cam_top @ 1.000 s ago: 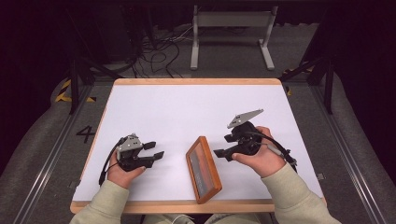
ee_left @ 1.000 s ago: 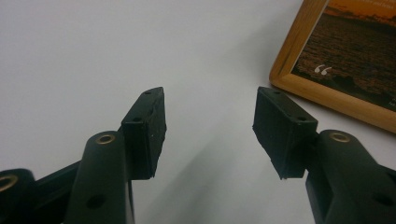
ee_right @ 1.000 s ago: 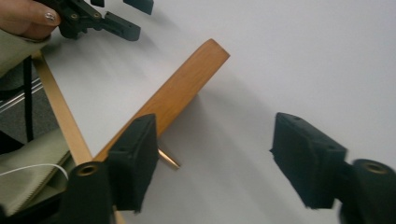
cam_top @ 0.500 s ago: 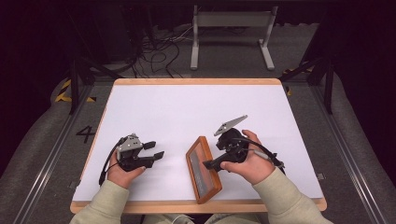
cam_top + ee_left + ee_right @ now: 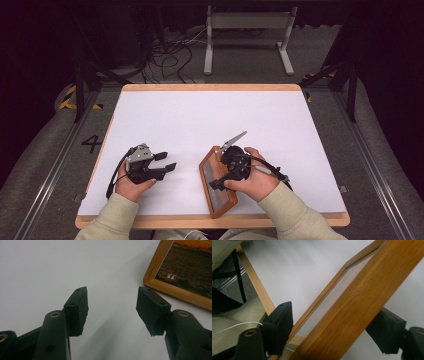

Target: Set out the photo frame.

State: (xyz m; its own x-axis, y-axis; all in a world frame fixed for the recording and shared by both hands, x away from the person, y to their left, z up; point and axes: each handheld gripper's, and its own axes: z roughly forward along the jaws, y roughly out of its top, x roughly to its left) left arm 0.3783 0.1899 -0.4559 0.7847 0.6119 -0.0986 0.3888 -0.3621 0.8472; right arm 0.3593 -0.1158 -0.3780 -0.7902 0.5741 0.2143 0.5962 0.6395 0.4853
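Right gripper (image 5: 220, 181) covers part of the picture frame (image 5: 212, 192) near the table's (image 5: 200, 115) front edge; can't tell if pads bite. Jaws straddle its rail, just been closing. Since earlier it came down onto the frame. Left gripper (image 5: 167, 162) wide, empty.

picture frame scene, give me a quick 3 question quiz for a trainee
1. True or false: the left gripper holds the picture frame.
2. Which gripper has the frame's wooden edge between its jaws? A) left B) right
3. What does the frame rest on?

Key
1. False: its jaws stand open over bare table, the frame lying off to one side.
2. B. The pads sit either side of the edge; whether they press on it cannot be told.
3. The white table, near its front edge.
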